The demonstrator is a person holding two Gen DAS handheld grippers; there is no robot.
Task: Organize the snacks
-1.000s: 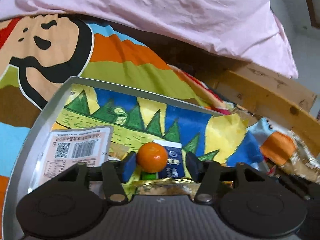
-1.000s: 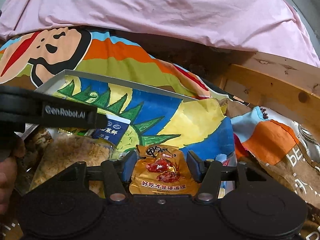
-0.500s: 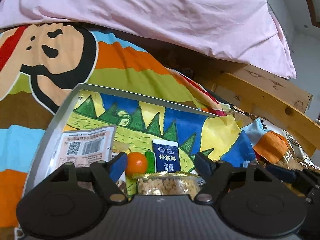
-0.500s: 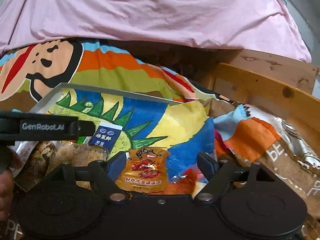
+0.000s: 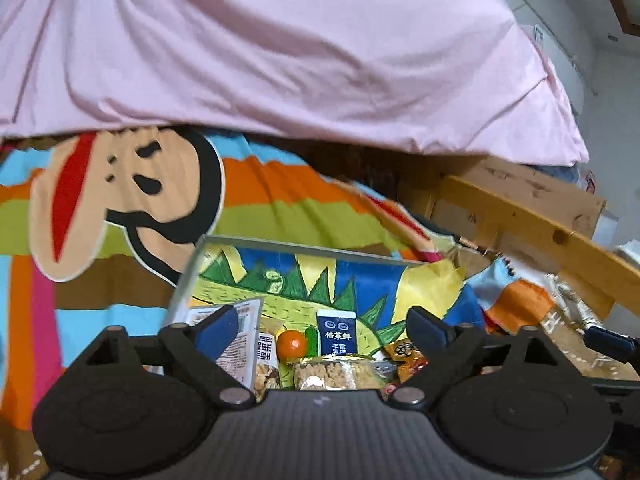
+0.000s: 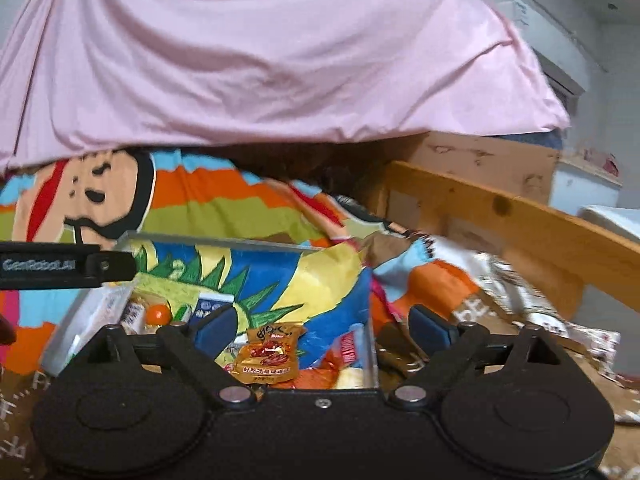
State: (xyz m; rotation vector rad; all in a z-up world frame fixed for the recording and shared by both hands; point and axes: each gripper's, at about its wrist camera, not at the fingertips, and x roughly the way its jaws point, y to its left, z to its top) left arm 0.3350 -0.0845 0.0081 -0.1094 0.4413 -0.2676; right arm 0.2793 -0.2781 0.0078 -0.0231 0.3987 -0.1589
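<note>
Bedding: a pink sheet (image 5: 280, 48) bulges across the top from ten to two o'clock, over a cartoon-print quilt (image 5: 260, 200) in orange, green and blue bands.
Bed frame: a wooden rail (image 6: 520, 224) slants toward three o'clock, a cardboard panel (image 6: 480, 160) behind it.
Wall: pale grey-white (image 5: 612, 120) at two o'clock (a dark frame corner above).
Light: soft, even, indoor.

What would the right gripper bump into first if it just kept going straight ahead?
Probably the orange snack packet lying in the tray. The right gripper points slightly down at it, jaws opening with nothing held. Depth is hard to judge, so it might pass over to the tray's painted bottom.
</note>
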